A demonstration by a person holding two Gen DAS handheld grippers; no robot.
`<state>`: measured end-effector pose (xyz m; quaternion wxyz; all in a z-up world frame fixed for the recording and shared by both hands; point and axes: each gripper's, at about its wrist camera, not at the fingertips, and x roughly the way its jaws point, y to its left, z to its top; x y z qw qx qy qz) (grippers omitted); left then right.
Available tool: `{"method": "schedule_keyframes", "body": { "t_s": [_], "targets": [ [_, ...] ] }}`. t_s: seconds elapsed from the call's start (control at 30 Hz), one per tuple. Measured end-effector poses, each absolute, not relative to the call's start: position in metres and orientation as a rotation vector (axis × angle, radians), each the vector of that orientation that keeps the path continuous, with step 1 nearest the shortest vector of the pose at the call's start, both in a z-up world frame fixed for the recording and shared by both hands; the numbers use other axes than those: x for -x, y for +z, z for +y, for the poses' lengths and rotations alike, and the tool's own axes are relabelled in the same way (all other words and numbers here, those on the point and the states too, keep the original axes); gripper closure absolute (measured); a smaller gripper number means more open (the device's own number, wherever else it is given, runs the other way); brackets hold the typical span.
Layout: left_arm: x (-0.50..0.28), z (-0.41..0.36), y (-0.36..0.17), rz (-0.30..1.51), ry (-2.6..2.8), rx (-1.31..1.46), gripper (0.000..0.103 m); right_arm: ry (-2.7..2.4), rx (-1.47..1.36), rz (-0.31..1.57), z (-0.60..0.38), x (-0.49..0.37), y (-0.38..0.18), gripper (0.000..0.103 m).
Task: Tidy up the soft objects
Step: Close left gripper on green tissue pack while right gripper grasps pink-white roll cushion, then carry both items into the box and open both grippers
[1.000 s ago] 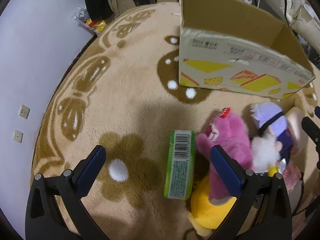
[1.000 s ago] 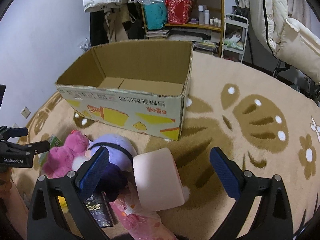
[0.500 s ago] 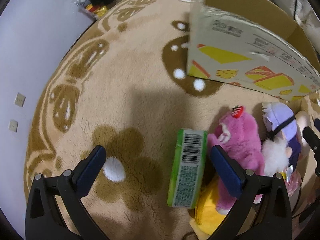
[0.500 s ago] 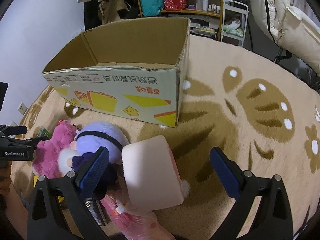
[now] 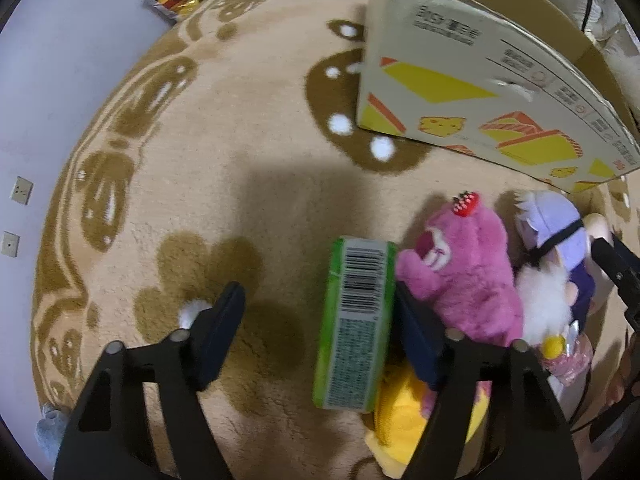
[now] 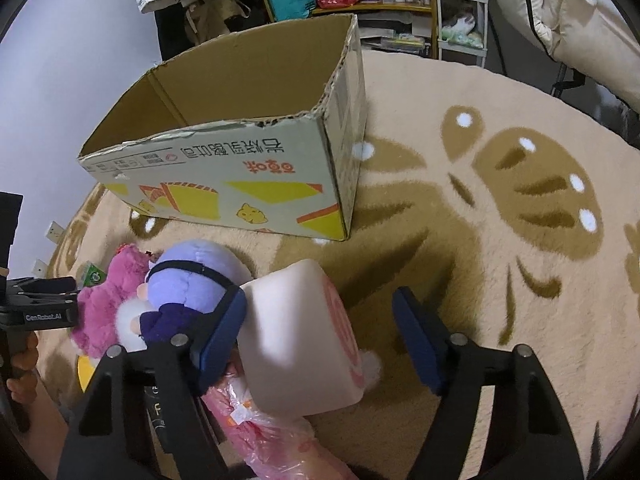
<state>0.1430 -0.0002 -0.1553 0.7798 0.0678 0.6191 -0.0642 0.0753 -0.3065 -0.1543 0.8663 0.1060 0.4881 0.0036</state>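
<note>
A green packet (image 5: 354,328) with a barcode lies on the rug between the open fingers of my left gripper (image 5: 320,332); the right finger sits between it and a pink plush bear (image 5: 460,276). A purple plush doll (image 5: 552,240) and a yellow plush (image 5: 400,420) lie beside the bear. My right gripper (image 6: 320,340) is open around a pale pink cushion (image 6: 300,340); the left finger touches its left side. The bear (image 6: 104,300) and the purple doll (image 6: 188,292) lie left of the cushion. The open cardboard box (image 6: 240,152) stands behind them.
A pink plastic-wrapped pack (image 6: 272,436) lies under the cushion. The box (image 5: 480,92) stands at the upper right in the left wrist view. A wall (image 5: 52,80) runs along the rug's left edge. Shelves (image 6: 360,0) and a white jacket (image 6: 580,32) stand behind the rug.
Both grippers have moved down and forward. The left gripper's fingers now straddle the green packet. The right gripper's fingers now flank the pink cushion.
</note>
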Motion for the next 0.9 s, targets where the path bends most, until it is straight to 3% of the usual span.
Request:
{"method": "schedule_keyframes", "body": {
  "t_s": [0.2, 0.27, 0.43, 0.9],
  "targets": [
    [-0.141, -0.005, -0.157, 1.351, -0.210, -0.105, 0.074, 0.047, -0.254, 1.035, -0.306, -0.075, -0.157, 0.040],
    [-0.140, -0.006, -0.157, 1.349, -0.214, -0.104, 0.075, 0.062, -0.254, 1.035, -0.305, -0.074, -0.156, 0.056],
    [-0.137, -0.003, -0.152, 1.329, -0.178, -0.107, 0.076, 0.093, -0.246, 1.050, -0.299, -0.075, -0.156, 0.071],
    [-0.102, 0.005, -0.076, 1.010, -0.098, -0.156, 0.077, 0.132, -0.207, 0.911, -0.291, -0.059, -0.120, 0.079]
  ]
}}
